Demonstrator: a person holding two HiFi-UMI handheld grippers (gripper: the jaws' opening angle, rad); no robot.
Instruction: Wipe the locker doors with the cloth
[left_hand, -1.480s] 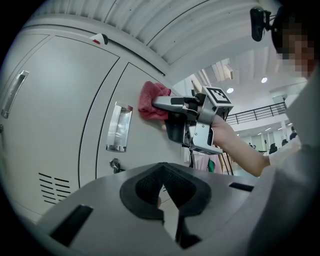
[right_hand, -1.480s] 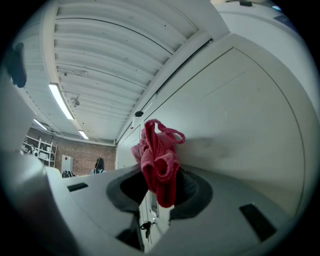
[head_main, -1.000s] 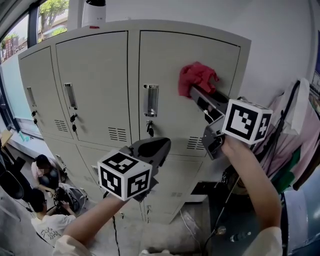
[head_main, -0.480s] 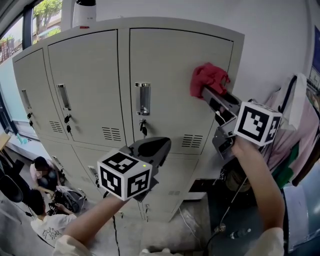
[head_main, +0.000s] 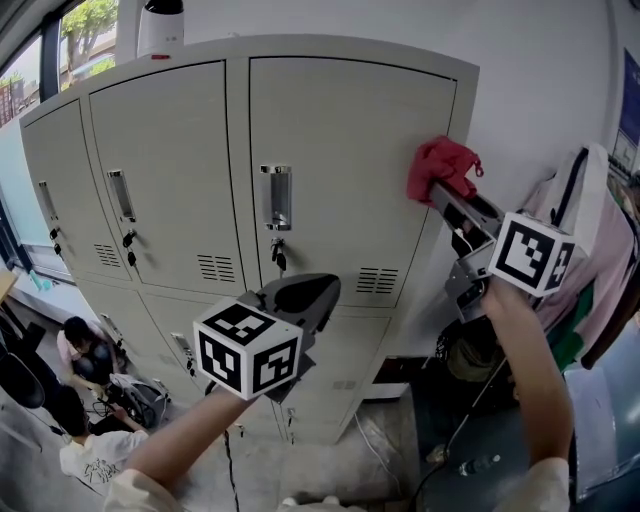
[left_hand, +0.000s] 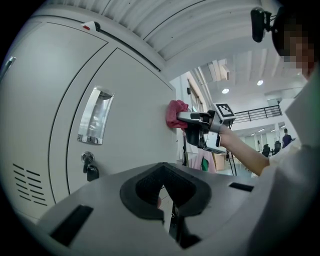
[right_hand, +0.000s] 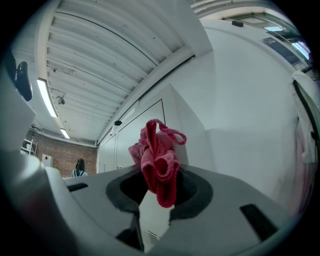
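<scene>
The right gripper (head_main: 438, 188) is clamped on the red cloth (head_main: 443, 166), which bunches out past its fingertips and presses against the upper right locker door (head_main: 350, 140), close to that door's right edge and well up its height. In the right gripper view the cloth (right_hand: 158, 161) sits straight ahead between the jaws of the right gripper (right_hand: 157, 189), a looped strand sticking up above the wad and a fold hanging down over the pads, with the pale door surface just behind it. The person's right arm reaches up and forward, the marker cube at the gripper's rear.

The left gripper (head_main: 306, 294) is held lower and nearer the body, off to the left of and below the cloth, pointing at the door's lower part without touching it. Its jaws are drawn together with nothing between them, as the left gripper view shows (left_hand: 163, 194). From there the metal handle (left_hand: 95, 116) and the key (left_hand: 91, 170) in its lock lie ahead to the left, while the cloth (left_hand: 175, 113) and the right gripper (left_hand: 189, 118) are up ahead at the door's far edge
</scene>
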